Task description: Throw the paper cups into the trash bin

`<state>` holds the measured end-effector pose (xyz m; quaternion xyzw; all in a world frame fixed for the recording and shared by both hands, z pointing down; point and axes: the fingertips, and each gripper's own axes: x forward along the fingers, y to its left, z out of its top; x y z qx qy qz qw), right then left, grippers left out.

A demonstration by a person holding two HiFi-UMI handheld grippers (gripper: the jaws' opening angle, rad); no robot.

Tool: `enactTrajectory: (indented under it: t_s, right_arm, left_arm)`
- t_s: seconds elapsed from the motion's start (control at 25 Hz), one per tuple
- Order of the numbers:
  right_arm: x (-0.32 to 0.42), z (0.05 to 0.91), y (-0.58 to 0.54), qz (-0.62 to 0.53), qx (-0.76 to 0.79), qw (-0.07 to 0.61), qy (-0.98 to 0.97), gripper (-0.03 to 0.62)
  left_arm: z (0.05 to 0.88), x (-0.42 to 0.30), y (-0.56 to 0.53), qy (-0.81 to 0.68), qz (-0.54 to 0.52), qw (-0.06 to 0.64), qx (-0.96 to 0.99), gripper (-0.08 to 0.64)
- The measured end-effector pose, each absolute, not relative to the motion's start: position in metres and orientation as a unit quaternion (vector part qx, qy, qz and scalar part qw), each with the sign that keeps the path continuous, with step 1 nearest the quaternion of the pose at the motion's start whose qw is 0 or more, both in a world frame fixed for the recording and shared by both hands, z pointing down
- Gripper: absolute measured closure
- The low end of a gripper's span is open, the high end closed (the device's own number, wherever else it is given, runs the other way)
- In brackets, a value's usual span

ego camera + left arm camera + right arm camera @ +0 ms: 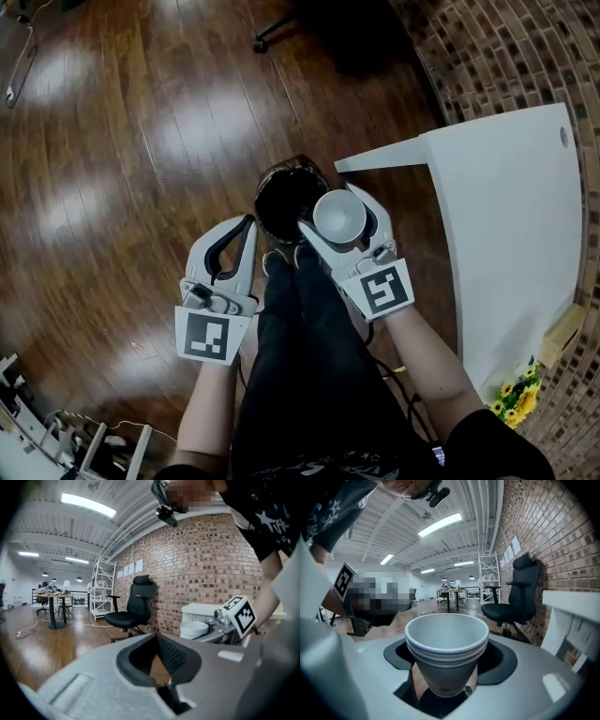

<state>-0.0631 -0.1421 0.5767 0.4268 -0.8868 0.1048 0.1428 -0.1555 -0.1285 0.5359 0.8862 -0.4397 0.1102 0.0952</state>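
Note:
A stack of white paper cups [339,217] [446,653] stands upright between the jaws of my right gripper [329,206] [447,641], which is shut on it. In the head view the cups hang over the right rim of the dark round trash bin [284,199], which stands on the wooden floor and is partly hidden by them. My left gripper [248,225] [157,637] is to the left of the bin, tips together, holding nothing. The left gripper view shows the cups [194,629] and the right gripper's marker cube [241,613] off to its right.
A white table [506,234] stands right of the bin, against a brick wall [487,56]. The person's legs in black trousers [300,356] are just behind the bin. A black office chair [129,611] [518,602] and a white rack [104,588] stand farther off.

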Motion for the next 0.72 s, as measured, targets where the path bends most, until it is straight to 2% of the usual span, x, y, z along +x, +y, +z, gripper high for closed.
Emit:
enactTrajectory:
  t_s: [0.48,0.72]
  right_arm:
    - [-0.074,0.733,-0.137,0.136,0.384,0.214,-0.888,0.239]
    - [-0.068,0.804,-0.125,0.156,0.35,0.244,-0.891,0.239]
  left_arm:
    - [0.704,-0.168,-0.118,-0.457,0.162,0.194,0.853,0.557]
    - [0.767,-0.158,-0.116,-0.444,0.193,0.206,0.85,0.557]
